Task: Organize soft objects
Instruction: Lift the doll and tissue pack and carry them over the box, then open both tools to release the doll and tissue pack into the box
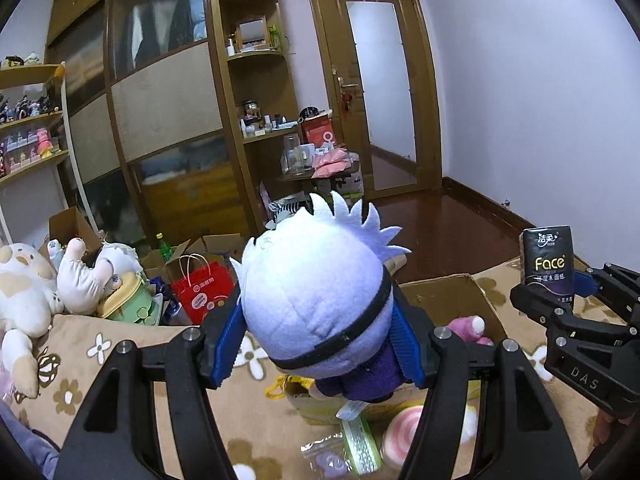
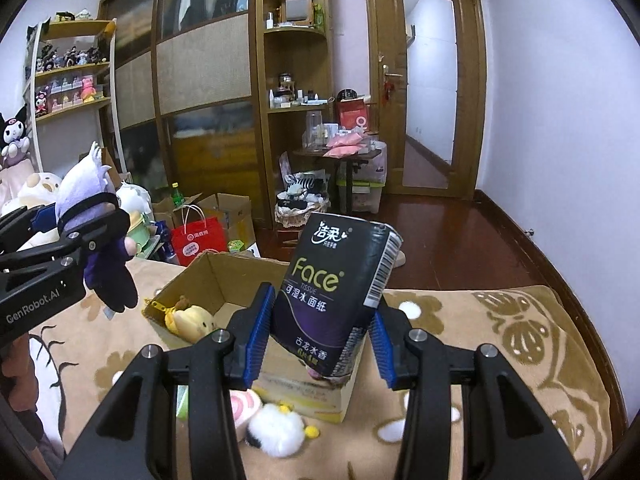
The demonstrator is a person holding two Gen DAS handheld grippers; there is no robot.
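Cardboard box (image 2: 224,280) with yellow plush (image 2: 192,320) inside.

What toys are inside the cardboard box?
Inside the cardboard box a yellow plush with a chain lies in the near-left corner. The left wrist view shows a pink plush in there too. The tissue pack and the jaws hide the rest of the box floor.

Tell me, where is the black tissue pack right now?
The tissue pack is pinched upright in the right tongs, held up over the open cardboard box on the flowered blanket.
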